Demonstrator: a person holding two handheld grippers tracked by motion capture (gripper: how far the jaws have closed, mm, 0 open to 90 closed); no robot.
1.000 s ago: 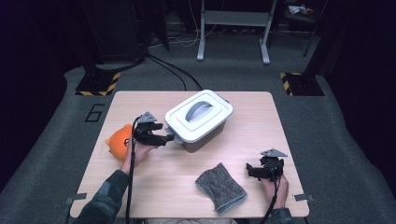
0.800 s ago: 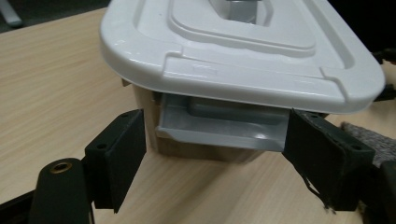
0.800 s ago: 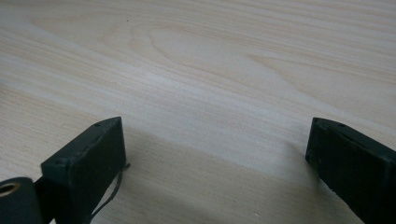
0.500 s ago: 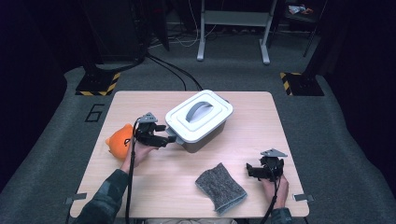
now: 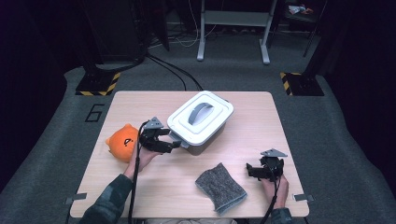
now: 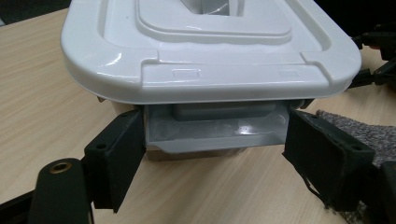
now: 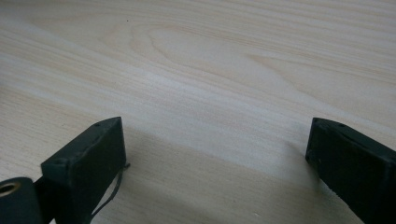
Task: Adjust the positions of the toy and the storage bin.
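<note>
The left claw (image 5: 173,142) is spread wide at the near end of the box (image 5: 201,122), its matte black jaws flanking the grey latch (image 6: 219,112) under the glossy white lid (image 6: 205,51). The box sits mid-surface (image 5: 261,121), with a round orange plush (image 5: 122,142) at its 9 o'clock and a nubbly grey cloth (image 5: 220,187) at 6. The right claw (image 5: 252,171) gapes over bare pale woodgrain at 4 o'clock.
</note>
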